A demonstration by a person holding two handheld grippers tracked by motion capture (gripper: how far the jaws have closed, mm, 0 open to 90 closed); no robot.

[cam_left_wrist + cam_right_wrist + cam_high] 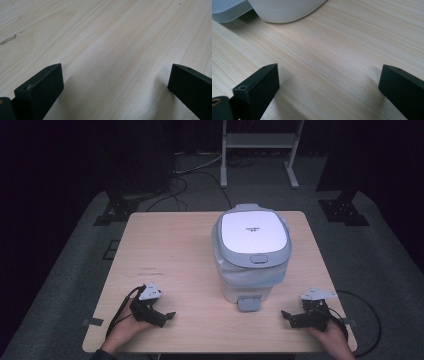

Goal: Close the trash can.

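A light wooden desk [165,245] carries a white pedal bin [251,251] with a grey-rimmed lid, shut, standing right of centre toward one o'clock. Its grey foot pedal [248,303] juts from the base toward six o'clock. The left claw [167,316] rests on the desk at about seven o'clock, jaws spread wide with only bare wood between them. The right claw [285,315] rests at about five o'clock, jaws equally wide and holding nothing, pointing toward the pedal, near it but apart.
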